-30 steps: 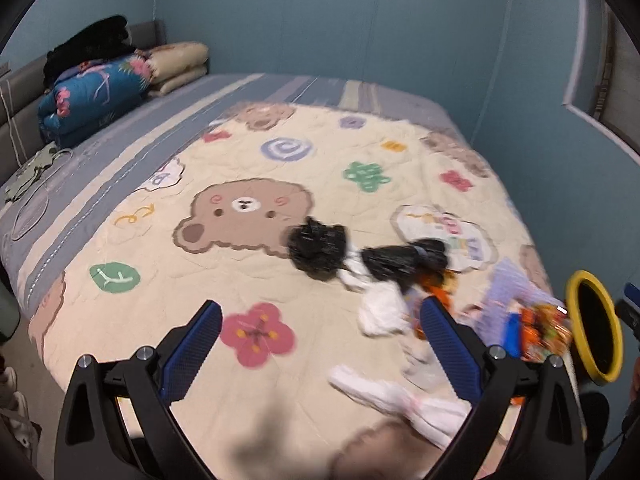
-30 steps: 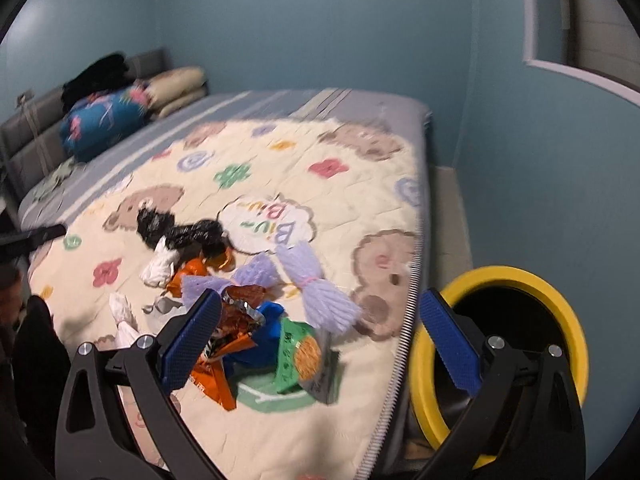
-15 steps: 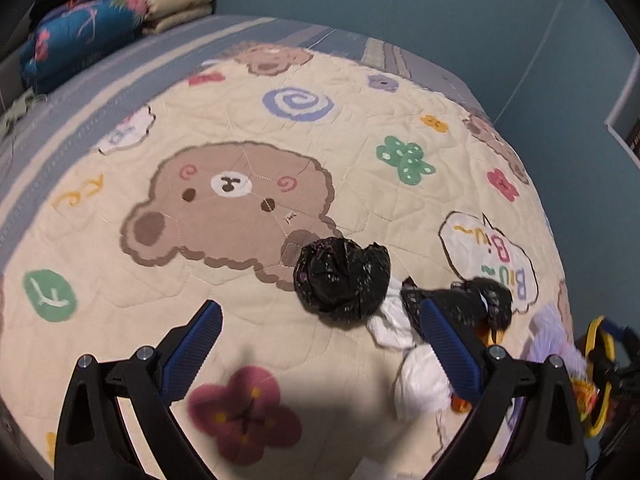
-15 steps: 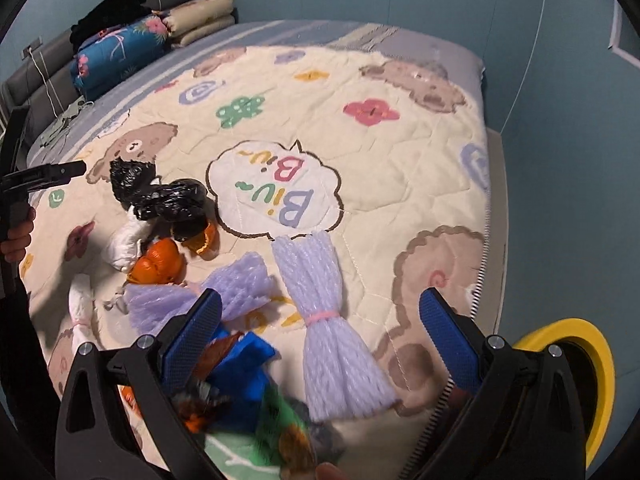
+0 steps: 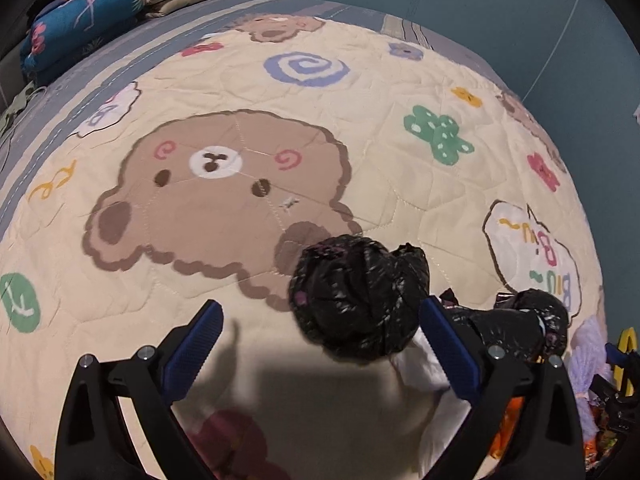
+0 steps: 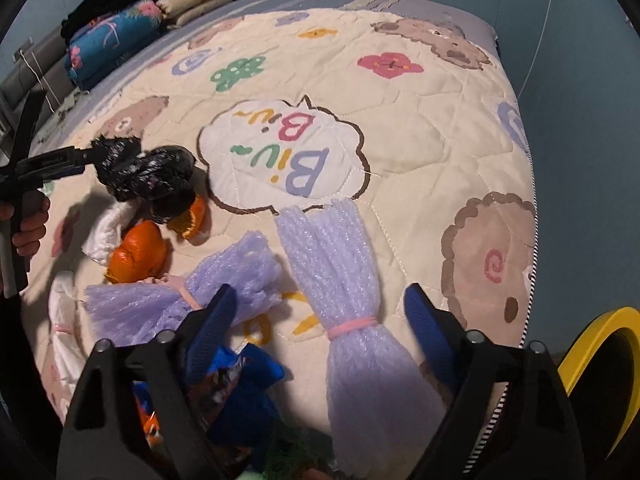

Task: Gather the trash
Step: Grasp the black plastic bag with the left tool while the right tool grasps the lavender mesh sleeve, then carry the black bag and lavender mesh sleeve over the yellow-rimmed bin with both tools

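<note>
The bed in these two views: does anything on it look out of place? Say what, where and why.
Yes. Litter lies on the quilt: crumpled black bags, orange peel, two tied lilac foam-net bundles and crinkled snack wrappers, clustered near the bed's foot. None belongs on bedding.

The left gripper (image 5: 320, 330) is pointing steeply downward, its blue-padded jaws spread wide and just now narrowing slightly, nothing pressed between the pads. The right gripper (image 6: 318, 316) is tilting down likewise, jaws wide and also just narrowing. At far left, a hand (image 6: 28, 226) is gripping the left tool's handle.
</note>
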{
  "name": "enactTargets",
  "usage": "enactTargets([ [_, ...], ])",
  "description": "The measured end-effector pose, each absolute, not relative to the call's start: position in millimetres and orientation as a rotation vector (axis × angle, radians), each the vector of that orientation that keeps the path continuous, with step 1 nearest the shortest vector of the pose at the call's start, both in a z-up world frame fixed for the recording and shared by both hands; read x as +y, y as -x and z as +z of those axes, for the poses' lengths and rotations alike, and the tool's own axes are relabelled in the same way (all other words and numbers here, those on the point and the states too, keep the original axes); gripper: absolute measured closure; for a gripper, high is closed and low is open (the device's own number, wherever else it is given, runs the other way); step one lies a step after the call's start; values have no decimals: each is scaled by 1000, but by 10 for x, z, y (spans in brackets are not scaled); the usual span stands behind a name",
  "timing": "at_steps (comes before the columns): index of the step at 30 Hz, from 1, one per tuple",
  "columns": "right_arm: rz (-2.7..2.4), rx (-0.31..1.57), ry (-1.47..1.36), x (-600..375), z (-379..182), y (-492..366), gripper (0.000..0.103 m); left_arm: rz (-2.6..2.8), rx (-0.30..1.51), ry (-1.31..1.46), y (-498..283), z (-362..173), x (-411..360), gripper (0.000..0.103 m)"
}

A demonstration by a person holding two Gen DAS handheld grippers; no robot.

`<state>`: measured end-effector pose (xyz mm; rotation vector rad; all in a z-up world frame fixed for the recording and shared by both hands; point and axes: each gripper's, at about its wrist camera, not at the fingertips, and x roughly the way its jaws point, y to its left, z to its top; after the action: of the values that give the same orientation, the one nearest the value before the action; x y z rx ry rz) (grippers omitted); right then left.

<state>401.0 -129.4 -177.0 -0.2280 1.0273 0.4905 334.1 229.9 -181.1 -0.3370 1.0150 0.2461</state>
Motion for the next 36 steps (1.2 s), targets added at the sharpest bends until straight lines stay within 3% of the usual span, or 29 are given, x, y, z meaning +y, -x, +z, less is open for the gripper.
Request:
enactTargets([
  [7, 502, 1033, 204, -1280, -1822, -4047, 58, 139, 1016, 358, -3418, -1939, 2148, 56],
  [10, 484, 1036, 186, -1306, -1838, -4064, 68, 126, 997, 364, -3397, -1927, 2131, 60],
  [14, 498, 1017, 137, -1377, -1781, -4065, 73, 94, 976, 437, -3326, -1901, 2219, 65],
  [36, 513, 788, -33, -1829, -779, -3425, 74, 7, 800, 446, -2589, -913, 2038, 68],
])
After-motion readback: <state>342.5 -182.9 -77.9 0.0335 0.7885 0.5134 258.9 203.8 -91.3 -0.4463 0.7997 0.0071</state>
